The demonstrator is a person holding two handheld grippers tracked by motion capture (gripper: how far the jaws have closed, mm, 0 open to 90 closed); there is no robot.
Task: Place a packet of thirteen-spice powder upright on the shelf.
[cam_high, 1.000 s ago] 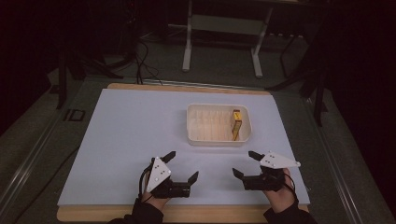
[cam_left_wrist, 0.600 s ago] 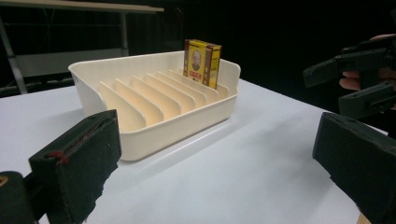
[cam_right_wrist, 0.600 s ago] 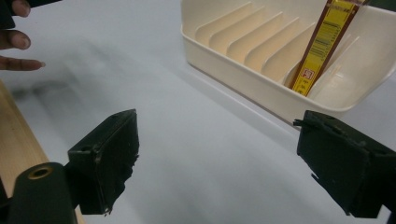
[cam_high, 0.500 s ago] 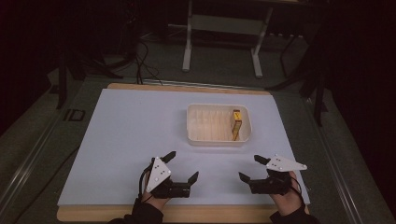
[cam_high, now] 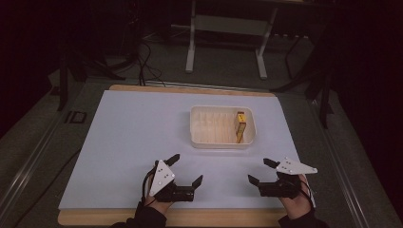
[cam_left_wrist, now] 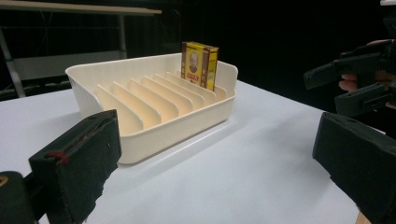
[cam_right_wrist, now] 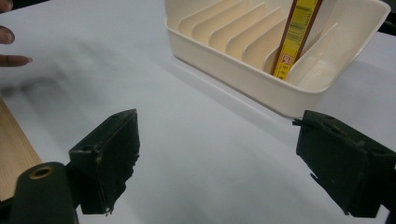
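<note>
Your right claw (cam_high: 263, 171) has drawn back toward you and rightward along the bench's (cam_high: 119, 142) near edge.

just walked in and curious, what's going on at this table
A person holds a claw in each hand near the front edge of a white table. The left claw and right claw are both open and hold nothing, hovering short of a cream slotted tray. One yellow box stands upright in a slot at the tray's right end. Neither claw touches the tray or box.
</note>
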